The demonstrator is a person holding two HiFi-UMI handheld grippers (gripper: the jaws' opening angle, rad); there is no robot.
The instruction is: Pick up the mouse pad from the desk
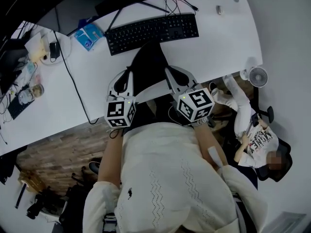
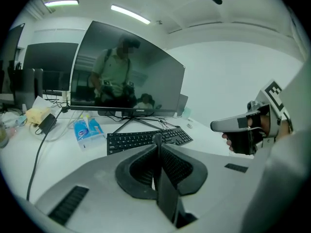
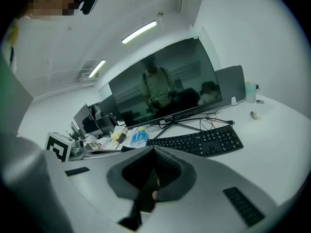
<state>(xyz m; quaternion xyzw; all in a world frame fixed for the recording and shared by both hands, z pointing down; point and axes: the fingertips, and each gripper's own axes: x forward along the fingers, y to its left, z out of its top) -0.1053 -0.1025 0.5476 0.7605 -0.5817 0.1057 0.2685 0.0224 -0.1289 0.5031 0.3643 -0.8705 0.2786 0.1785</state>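
The black mouse pad [image 1: 147, 64] hangs lifted over the near edge of the white desk [image 1: 218, 42], just in front of the keyboard. It is held between my two grippers. My left gripper [image 1: 129, 74] is shut on the pad's left edge, and in the left gripper view [image 2: 156, 141] the pad [image 2: 166, 191] shows as a thin sheet pinched edge-on between the jaws. My right gripper [image 1: 167, 73] is shut on the right edge, and in the right gripper view [image 3: 154, 152] the pad [image 3: 145, 194] hangs down from the closed jaws. The right gripper [image 2: 244, 126] also shows in the left gripper view.
A black keyboard [image 1: 153, 32] lies behind the pad, below a wide monitor [image 2: 127, 72]. A blue tissue pack [image 1: 88, 36] and a black cable [image 1: 73, 79] lie to the left, with clutter at the far left. A small white fan [image 1: 257, 75] and a seated person [image 1: 257, 142] are to the right.
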